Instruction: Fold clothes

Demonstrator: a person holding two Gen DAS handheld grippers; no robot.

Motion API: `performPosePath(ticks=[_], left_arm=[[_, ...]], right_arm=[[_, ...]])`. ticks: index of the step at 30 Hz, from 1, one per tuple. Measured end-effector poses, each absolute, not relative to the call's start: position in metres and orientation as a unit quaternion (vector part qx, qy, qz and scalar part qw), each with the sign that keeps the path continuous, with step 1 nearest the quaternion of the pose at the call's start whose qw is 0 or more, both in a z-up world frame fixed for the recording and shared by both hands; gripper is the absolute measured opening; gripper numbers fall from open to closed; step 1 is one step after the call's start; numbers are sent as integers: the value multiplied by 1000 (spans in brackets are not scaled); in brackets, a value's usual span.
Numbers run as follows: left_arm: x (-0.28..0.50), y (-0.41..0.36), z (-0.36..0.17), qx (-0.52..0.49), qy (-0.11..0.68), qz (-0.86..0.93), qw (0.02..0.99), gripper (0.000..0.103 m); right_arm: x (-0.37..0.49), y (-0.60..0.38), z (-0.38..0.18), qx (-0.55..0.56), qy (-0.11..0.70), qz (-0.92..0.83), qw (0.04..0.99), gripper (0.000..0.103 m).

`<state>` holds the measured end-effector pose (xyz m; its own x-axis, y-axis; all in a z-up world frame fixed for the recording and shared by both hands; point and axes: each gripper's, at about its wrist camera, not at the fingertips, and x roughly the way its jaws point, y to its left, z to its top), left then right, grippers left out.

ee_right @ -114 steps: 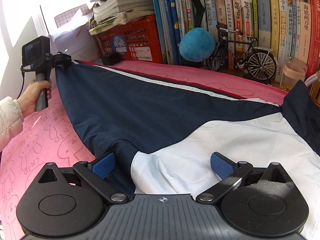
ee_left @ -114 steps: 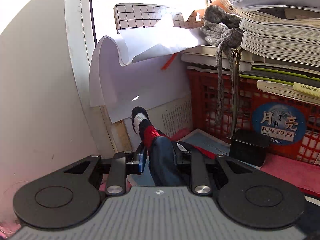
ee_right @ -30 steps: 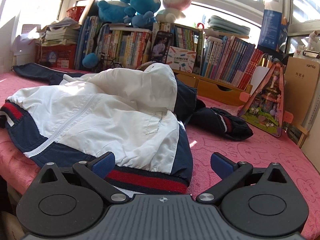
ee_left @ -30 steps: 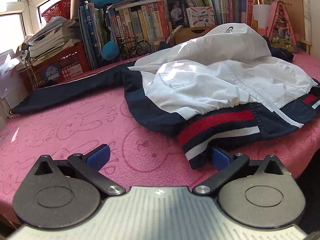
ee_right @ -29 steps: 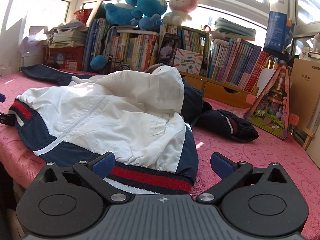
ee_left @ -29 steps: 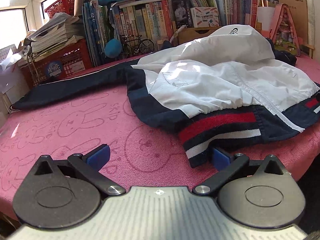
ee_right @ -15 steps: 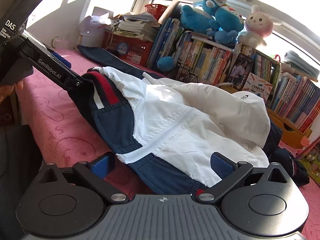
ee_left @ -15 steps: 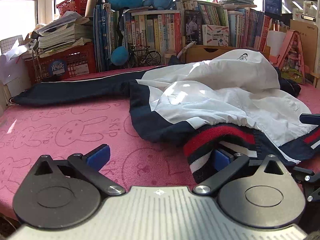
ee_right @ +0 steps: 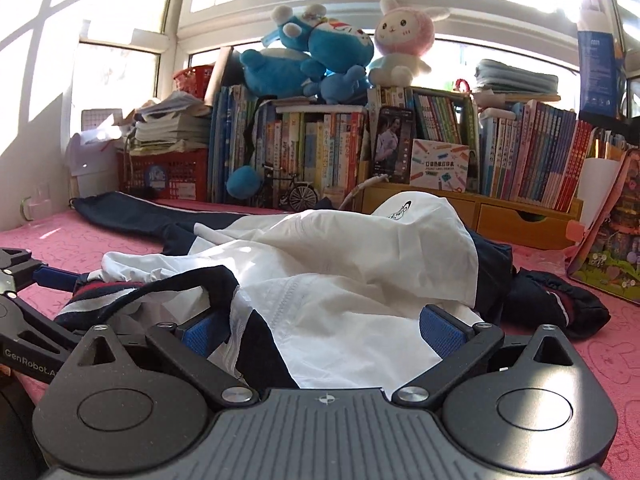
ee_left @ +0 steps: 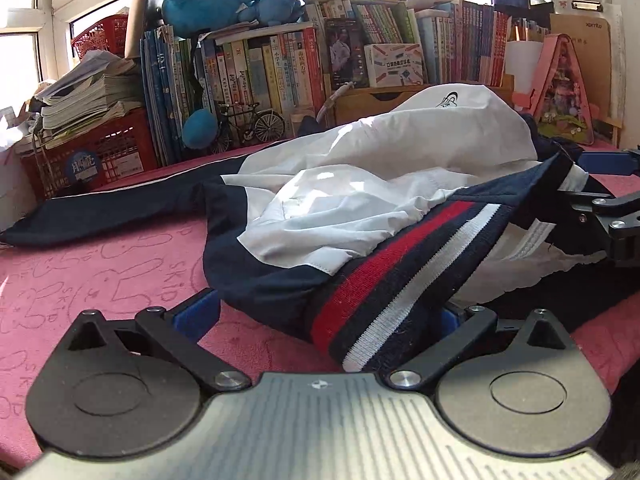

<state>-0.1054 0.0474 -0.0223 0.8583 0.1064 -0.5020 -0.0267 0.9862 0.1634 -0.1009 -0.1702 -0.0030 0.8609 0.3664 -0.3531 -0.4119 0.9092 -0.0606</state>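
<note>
A white and navy hooded jacket (ee_left: 360, 184) lies crumpled on the pink towel-covered table (ee_left: 100, 272). One navy sleeve (ee_left: 100, 208) stretches left. Its striped red, white and navy hem (ee_left: 400, 264) is raised off the towel and runs between the fingers of my left gripper (ee_left: 324, 314), which stands open. The hem's far end reaches my right gripper (ee_left: 600, 208) at the right edge. In the right wrist view my right gripper (ee_right: 322, 326) is open, with jacket front (ee_right: 360, 264) between its fingers. The left gripper (ee_right: 24, 280) shows at the left beside the hem (ee_right: 120, 292). The other sleeve's cuff (ee_right: 560, 304) lies bunched at the right.
Books (ee_right: 320, 148) line the back of the table, with plush toys (ee_right: 312, 52) on top. A red crate (ee_left: 100, 152) with paper stacks stands at the back left, a toy bicycle (ee_left: 248, 124) near it. A pink model house (ee_left: 560, 92) and a wooden drawer box (ee_right: 520, 216) stand at the back right.
The left gripper let go of the sleeve cuff it held earlier. Both grippers moved to the jacket's hem at the front edge. In the last half second the hem rose and the grippers drew closer together.
</note>
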Motion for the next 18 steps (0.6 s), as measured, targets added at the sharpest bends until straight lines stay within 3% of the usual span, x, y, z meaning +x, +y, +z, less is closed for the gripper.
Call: performPosePath(ticks=[10,16,18], left_arm=[[-139,102,8,137,207,191,950,103],[-178,134,35,107,224,172,953,103],[-193,120,37,180,211,181,943,103]], right_arm=[[-131,-192,-39,-179,196,93,960,103],[-123,-249,-16,-75,200,61,975,103],[-130,-244,-9,-101,180,61,977,103]])
